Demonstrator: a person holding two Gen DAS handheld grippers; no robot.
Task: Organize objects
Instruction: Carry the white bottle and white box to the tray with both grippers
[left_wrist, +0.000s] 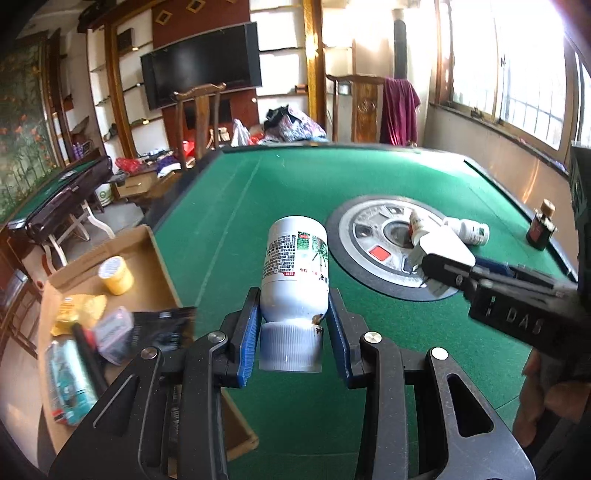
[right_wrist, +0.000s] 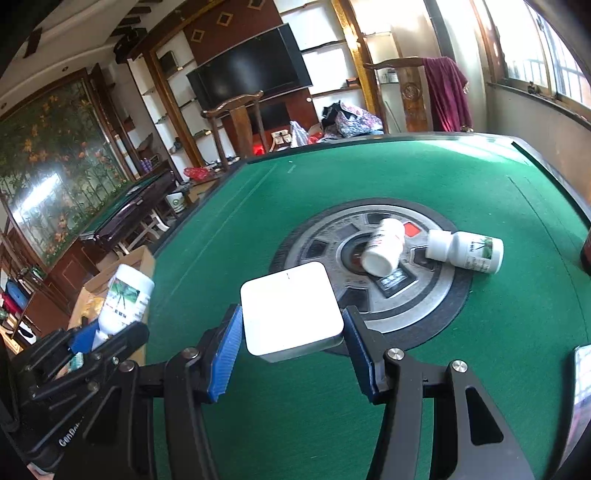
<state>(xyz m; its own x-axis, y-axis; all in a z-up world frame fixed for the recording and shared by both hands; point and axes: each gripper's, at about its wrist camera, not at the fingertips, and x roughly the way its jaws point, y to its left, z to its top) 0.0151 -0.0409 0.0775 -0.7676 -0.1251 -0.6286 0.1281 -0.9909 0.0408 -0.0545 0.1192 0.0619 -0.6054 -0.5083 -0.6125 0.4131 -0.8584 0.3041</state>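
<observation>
Bottle (left_wrist: 295, 266) clamped cap-first between blue pads (left_wrist: 248, 334) of left gripper (left_wrist: 293, 336), raised over green table (left_wrist: 258, 206) near its left edge. Cardboard box (left_wrist: 146, 254) of oddments just beside that edge, tape roll (left_wrist: 115, 275) inside. White box (right_wrist: 291, 315) clamped flat in right gripper (right_wrist: 293, 349), above the felt. Two more bottles (right_wrist: 384, 247) (right_wrist: 465, 251) lying tipped on round centre plate (right_wrist: 417, 306). Small dark bottle (left_wrist: 541, 225) upright near far right edge.
</observation>
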